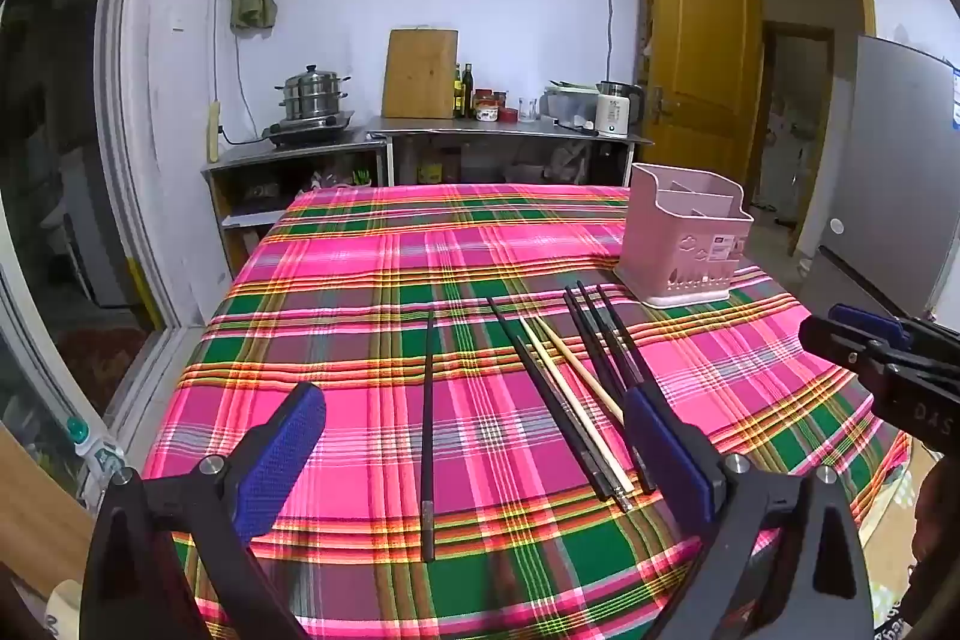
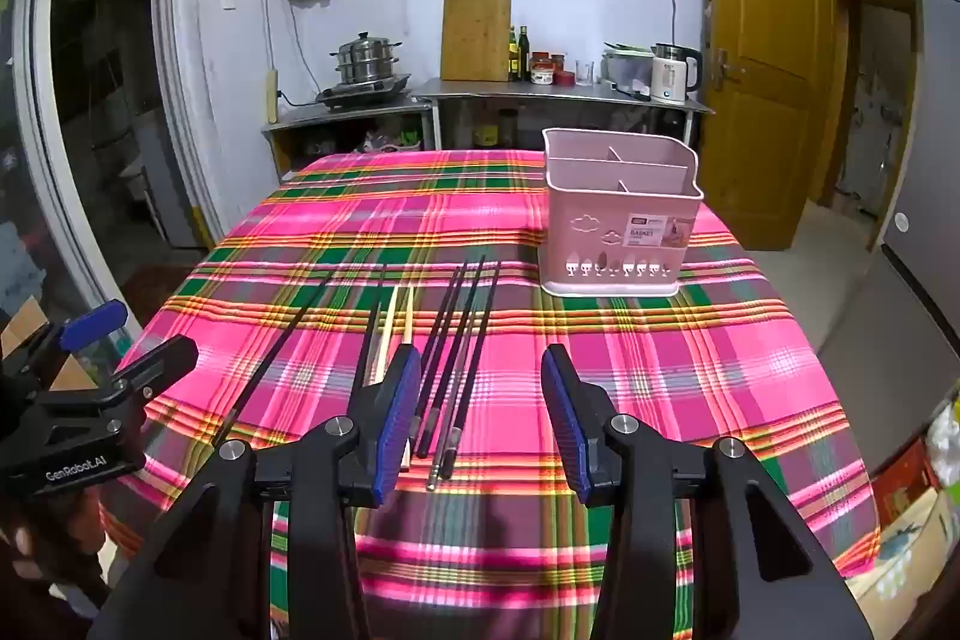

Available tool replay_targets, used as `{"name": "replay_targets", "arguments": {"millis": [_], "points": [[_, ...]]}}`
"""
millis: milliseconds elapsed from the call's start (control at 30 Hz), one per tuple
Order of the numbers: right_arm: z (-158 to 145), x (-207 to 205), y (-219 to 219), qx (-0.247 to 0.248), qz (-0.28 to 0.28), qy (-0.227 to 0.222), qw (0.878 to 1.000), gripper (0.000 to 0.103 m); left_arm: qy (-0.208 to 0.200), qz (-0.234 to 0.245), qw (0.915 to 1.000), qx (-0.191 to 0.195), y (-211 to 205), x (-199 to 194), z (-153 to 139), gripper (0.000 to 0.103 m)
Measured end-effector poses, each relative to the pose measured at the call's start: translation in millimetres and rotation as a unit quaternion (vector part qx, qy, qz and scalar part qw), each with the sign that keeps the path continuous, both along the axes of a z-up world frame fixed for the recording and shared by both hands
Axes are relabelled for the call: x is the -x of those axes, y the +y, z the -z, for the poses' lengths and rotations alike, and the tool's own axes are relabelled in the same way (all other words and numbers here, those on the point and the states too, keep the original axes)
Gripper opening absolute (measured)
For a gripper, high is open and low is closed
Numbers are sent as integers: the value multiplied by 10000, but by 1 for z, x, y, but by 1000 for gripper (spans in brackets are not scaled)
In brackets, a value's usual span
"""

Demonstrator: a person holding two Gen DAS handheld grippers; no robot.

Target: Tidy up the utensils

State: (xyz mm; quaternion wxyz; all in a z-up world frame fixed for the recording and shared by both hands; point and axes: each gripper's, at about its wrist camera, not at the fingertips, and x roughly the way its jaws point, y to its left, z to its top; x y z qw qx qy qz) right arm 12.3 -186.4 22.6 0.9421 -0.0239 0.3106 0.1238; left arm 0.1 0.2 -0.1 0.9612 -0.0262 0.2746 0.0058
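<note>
Two grippers hover above a table (image 1: 372, 244) covered in a pink, green and yellow plaid cloth, and neither holds anything. Seen from its own camera, the left gripper (image 1: 474, 451) has its blue-padded jaws spread wide, with a single black chopstick (image 1: 428, 436) lying on the cloth between them. Just to the right of that lie another pair of black chopsticks (image 1: 555, 394), then two pale wooden chopsticks (image 1: 573, 382) touching them, and a bundle of three more black chopsticks (image 1: 606, 346) whose near ends pass behind the right-hand pad. From its own view the right gripper (image 2: 480, 424) also has its jaws apart and empty, hanging over the near ends of that three-stick bundle, which show in the gap beside its left pad. A pink utensil basket (image 2: 621, 214) with several empty compartments stands upright on the far right part of the table, well beyond the chopsticks and apart from them. Behind the table a steel counter (image 2: 540, 91) carries a steamer pot (image 2: 365, 58), a cutting board (image 2: 476, 37), bottles and a kettle (image 2: 675, 70).
</note>
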Motion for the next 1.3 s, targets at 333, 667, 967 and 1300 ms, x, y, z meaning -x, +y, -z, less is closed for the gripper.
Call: {"name": "replay_targets", "arguments": {"millis": [333, 667, 967, 1300], "points": [[-1, -1, -2, -27, -6, 10, 10000, 43, 66, -31, 10000, -7, 3, -5, 6, 101], [-1, 0, -1, -55, -7, 19, 10000, 43, 77, -52, 9999, -75, 1, -6, 8, 101], [1, 0, -1, -64, -4, 15, 10000, 43, 79, -48, 9999, -70, 1, -6, 8, 101], [1, 0, -2, -63, 0, 19, 10000, 43, 84, -49, 9999, -63, 2, -6, 7, 101]]}}
